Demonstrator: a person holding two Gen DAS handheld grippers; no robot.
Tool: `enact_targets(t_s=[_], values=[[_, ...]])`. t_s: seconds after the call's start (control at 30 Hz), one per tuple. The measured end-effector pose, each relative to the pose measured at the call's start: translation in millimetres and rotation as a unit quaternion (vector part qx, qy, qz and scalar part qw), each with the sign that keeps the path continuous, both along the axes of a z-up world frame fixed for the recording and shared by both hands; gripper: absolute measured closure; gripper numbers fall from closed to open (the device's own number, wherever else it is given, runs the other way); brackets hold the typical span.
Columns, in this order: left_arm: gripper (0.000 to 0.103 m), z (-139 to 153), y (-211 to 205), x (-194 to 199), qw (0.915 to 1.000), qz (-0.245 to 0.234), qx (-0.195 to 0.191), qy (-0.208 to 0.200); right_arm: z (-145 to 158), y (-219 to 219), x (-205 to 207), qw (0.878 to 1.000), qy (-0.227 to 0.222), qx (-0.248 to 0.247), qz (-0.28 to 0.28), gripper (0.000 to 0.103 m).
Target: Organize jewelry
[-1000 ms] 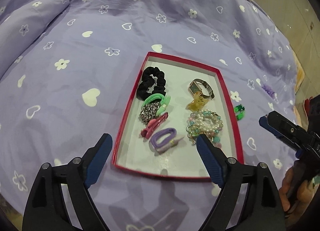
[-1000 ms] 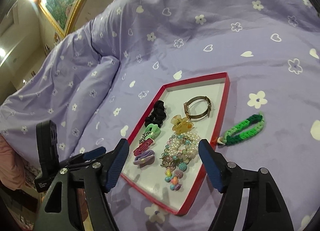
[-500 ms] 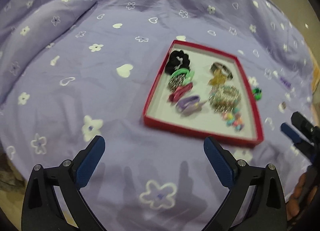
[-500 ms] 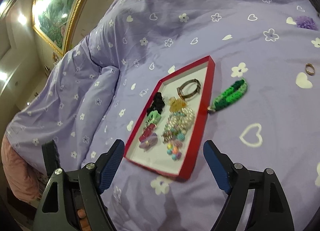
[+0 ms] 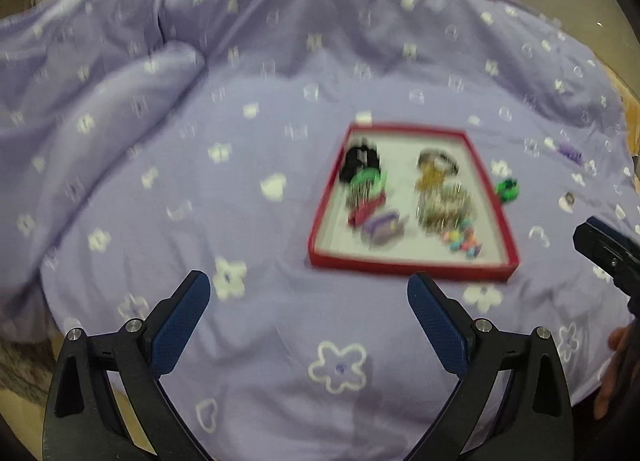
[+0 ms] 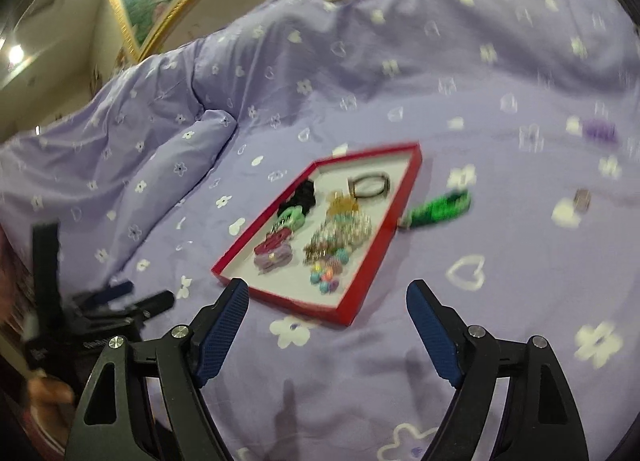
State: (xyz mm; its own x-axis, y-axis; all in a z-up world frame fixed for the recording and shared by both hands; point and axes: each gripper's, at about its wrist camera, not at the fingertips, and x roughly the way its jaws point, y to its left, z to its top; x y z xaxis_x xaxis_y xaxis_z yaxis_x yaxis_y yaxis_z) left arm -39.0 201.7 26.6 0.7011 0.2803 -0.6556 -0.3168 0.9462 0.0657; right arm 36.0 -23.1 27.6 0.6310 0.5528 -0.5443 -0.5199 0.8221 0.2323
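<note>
while both jaws gape empty, red tray [image 5: 412, 267] holds jewelry, green bracelet [image 6: 440, 208] outside.

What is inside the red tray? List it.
The red tray holds a black scrunchie, green hair tie, pink clip, purple clip, watch, amber claw clip and beaded bracelets. Blur hides details and anything beneath the bracelets.
</note>
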Motion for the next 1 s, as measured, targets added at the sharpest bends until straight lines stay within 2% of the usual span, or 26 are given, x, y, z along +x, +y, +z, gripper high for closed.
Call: enact_targets(t_s=[0.1,0.17,0.23,0.47,0.57,0.73,1.0], values=[[0.000,20,-4,0,0.9993,-0.005,0.019,-0.032,27,8,-11,0.998,-0.060,-0.022,0.004,0.016],[0.000,25,-4,0,0.9985,0.001,0.022,-0.050,39,11,-16,0.995,-0.094,-0.021,0.014,0.000],[0.000,23,-3,3,0.9984,0.006,0.018,-0.052,40,14,-16,0.994,-0.102,-0.025,0.016,0.000],[0.000,-11,-5,7,0.9994,0.011,0.003,-0.034,2,20,-11,0.997,-0.061,-0.044,0.001,0.000],[0.000,-22,-3,5,0.9992,0.012,-0.018,-0.033,-10,21,-10,0.997,-0.054,-0.049,0.001,0.000],[0.000,-32,1,2,0.9987,0.008,-0.041,-0.030,-23,23,-10,0.998,-0.036,-0.049,-0.002,0.000],[0.000,-39,-3,0,0.9990,0.003,-0.039,-0.022,-39,26,-7,0.999,-0.001,-0.050,0.002,0.000]])
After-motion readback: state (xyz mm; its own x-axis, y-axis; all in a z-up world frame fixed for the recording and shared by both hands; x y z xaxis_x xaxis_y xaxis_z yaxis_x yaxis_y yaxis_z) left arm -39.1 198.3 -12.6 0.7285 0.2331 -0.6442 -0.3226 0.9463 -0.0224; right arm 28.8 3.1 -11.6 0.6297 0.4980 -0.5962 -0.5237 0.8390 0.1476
